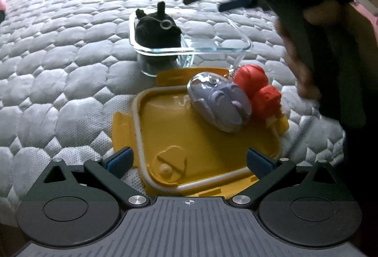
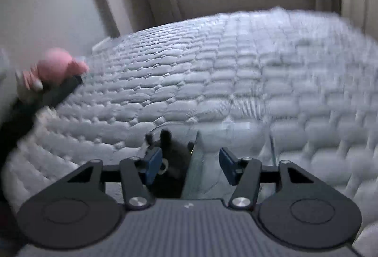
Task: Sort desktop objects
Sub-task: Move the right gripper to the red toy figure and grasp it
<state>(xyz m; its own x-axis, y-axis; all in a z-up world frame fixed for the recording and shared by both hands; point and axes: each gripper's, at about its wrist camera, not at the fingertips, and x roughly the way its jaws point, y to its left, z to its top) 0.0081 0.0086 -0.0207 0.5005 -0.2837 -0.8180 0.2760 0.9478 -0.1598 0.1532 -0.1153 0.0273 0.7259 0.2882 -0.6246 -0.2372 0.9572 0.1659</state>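
My left gripper (image 1: 188,159) hangs with its jaws spread wide and nothing between them, poised over the near edge of one yellow plastic container lid (image 1: 189,136) with a white seal ring that lies upside down on the quilted grey bed cover (image 1: 59,56). On the far right part of that lid I count two things lying against each other: one lilac computer mouse with a clear shell (image 1: 218,102) and one red-orange toy figure (image 1: 258,87) with a small keyring at its top. Just beyond the lid stands one clear glass rectangular container (image 1: 212,50), divided into two compartments; the left compartment holds one black plush toy with a metal ring (image 1: 157,30), and the right compartment shows only glass. My right gripper (image 2: 187,166) is released too, its jaws parted and gripping nothing, hovering right above that same glass container (image 2: 236,129), with the black plush toy (image 2: 173,146) below and between the blue pads, not pinched by them. In the left wrist view the right gripper (image 1: 224,1) appears at the upper right, carried by my black-sleeved hand (image 1: 300,63). In the blurred right wrist view one pink object (image 2: 55,67) sits at the left edge; I cannot tell what it is.
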